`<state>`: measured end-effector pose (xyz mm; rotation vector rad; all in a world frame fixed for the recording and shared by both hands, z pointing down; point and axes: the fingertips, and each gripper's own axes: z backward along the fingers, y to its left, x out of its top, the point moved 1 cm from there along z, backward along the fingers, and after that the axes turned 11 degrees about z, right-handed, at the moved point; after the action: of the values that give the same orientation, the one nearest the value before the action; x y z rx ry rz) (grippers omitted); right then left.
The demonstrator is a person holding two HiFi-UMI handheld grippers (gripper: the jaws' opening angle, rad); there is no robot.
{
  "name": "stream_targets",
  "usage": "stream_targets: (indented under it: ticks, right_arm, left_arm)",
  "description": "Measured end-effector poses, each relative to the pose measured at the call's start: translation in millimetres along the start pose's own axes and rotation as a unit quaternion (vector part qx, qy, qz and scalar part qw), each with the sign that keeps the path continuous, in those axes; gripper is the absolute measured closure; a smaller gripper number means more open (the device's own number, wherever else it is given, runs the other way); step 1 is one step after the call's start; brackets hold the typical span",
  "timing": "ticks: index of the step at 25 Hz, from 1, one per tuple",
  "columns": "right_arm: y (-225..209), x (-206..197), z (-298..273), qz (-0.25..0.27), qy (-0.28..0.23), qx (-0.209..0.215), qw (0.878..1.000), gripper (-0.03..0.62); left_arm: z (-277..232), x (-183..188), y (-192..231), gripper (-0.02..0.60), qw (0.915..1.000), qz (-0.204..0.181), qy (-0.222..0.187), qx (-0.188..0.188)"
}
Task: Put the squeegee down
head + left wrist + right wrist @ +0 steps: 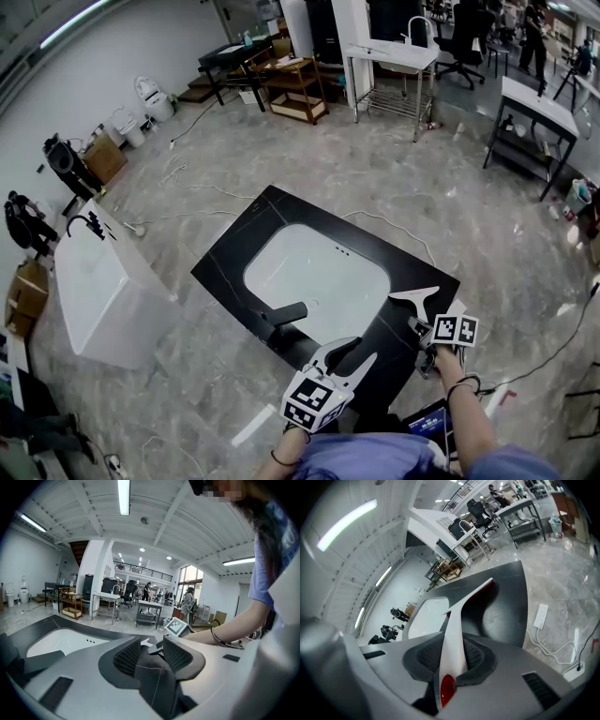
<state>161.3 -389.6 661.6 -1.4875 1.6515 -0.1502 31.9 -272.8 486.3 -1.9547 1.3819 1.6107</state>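
The white squeegee (415,298) has a red-tipped handle and hangs just over the black countertop (234,253) near its right corner. My right gripper (424,330) is shut on the handle. In the right gripper view the squeegee (461,616) runs out from between the pads, its blade over the dark counter (506,606). My left gripper (349,354) hovers at the counter's near edge, open with nothing between its jaws. In the left gripper view, the left gripper (152,652) looks across the counter toward the squeegee (146,642) and the right gripper's marker cube (177,626).
A white sink basin (319,272) is set in the counter, with a black faucet (281,317) at its near side. A white block-shaped unit (98,291) stands on the left. Cables and a power strip (540,616) lie on the floor at right. Tables and racks stand far back.
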Motion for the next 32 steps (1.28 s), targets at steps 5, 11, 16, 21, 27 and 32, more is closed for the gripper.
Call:
stream_targets:
  ticks: [5, 11, 16, 21, 27, 32]
  right_arm:
    - [-9, 2, -3, 0.093, 0.025, -0.052, 0.994, 0.545]
    - [-14, -2, -8, 0.182, 0.044, -0.099, 0.977, 0.376]
    - [-8, -2, -5, 0.227, 0.053, -0.124, 0.965, 0.304]
    - [-5, -1, 3, 0.229, 0.034, -0.140, 0.963, 0.279]
    - [-8, 7, 22, 0.205, 0.001, -0.149, 0.967, 0.279]
    - [10, 21, 47, 0.191, -0.061, -0.144, 0.969, 0.279]
  left_arm:
    - [4, -2, 2, 0.422, 1.0000, 0.005, 0.000, 0.007]
    - [10, -5, 6, 0.422, 0.9998, 0.009, -0.002, 0.018]
    - [15, -6, 6, 0.422, 0.9997, 0.011, -0.003, 0.022]
    - [21, -5, 8, 0.422, 0.9998, 0.009, -0.004, 0.019]
    - [28, -7, 10, 0.422, 0.9998, 0.007, -0.002, 0.016]
    - [35, -9, 13, 0.421, 0.9999, 0.006, -0.003, 0.009]
